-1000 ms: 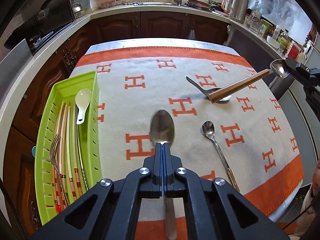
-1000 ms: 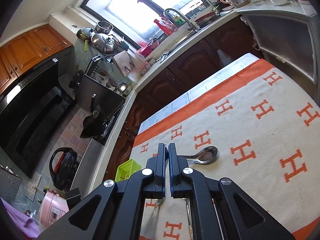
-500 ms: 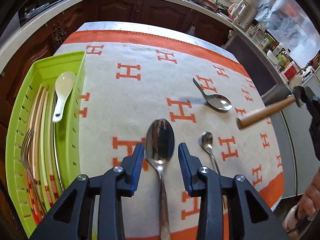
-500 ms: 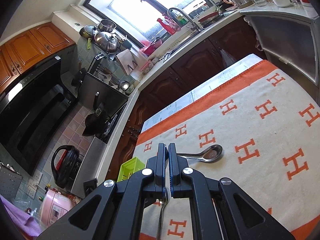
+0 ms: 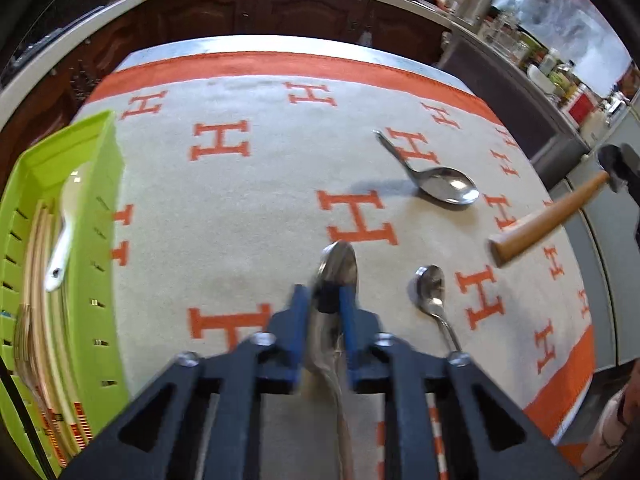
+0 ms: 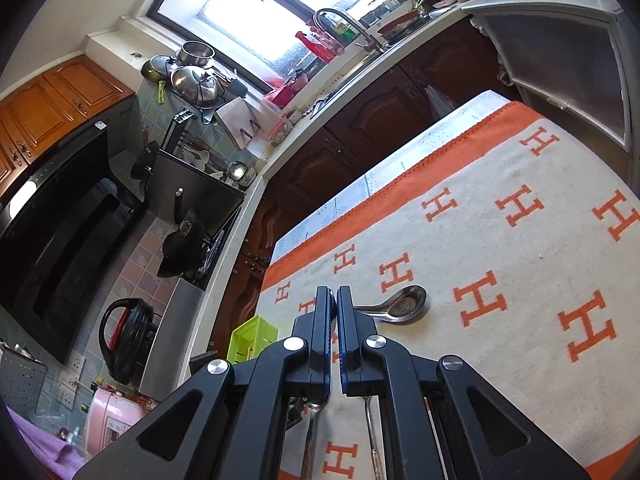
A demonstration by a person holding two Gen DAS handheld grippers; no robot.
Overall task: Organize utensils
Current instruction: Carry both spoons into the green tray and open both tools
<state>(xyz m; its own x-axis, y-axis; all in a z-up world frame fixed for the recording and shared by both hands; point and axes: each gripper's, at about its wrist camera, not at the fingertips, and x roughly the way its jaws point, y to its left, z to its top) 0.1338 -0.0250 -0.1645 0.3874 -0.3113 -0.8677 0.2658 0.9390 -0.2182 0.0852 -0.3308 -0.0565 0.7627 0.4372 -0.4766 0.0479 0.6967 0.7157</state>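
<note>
Left wrist view shows the left gripper (image 5: 326, 300) closing its fingers on a large spoon (image 5: 338, 266), apparently gripped, while the green tray (image 5: 106, 184) already holds cutlery and 2 spoons remain on the counter (image 5: 248, 216); the right gripper (image 6: 333, 308) stays shut, holding a wooden-handled utensil (image 5: 548, 220).

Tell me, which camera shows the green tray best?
The left wrist view: the green tray runs down its left edge, with cutlery visible inside. The right wrist view shows only one small corner of it beside the hand-held gripper.

Window (image 6: 256, 12) glare, fisheye warping, motion blur
</note>
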